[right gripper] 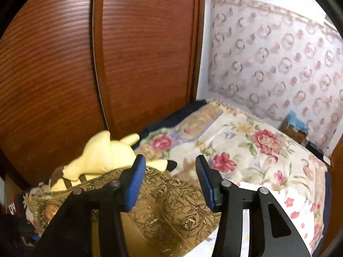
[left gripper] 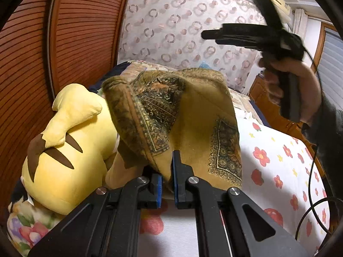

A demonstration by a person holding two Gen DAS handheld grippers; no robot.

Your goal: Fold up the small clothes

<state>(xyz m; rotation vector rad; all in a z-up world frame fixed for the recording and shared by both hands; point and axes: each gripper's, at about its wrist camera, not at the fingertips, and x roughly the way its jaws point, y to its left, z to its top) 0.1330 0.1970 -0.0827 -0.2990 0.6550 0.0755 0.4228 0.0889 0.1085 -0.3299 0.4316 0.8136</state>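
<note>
A mustard-gold cloth with dark ornate print (left gripper: 193,115) hangs bunched in my left gripper (left gripper: 166,167), whose blue pads are shut on its lower edge, lifted above the bed. The same cloth (right gripper: 171,205) lies below my right gripper (right gripper: 169,171), which is open and empty, fingers wide apart above it. In the left wrist view the right gripper (left gripper: 216,36) is held high at the upper right in a hand, blurred.
A yellow plush toy (left gripper: 64,150) lies at the left against the brown louvred wardrobe (left gripper: 64,42); it also shows in the right wrist view (right gripper: 103,156). A white flowered sheet (left gripper: 278,160) covers the bed, with a floral quilt (right gripper: 246,145) beyond. A black cable (left gripper: 310,171) hangs at the right.
</note>
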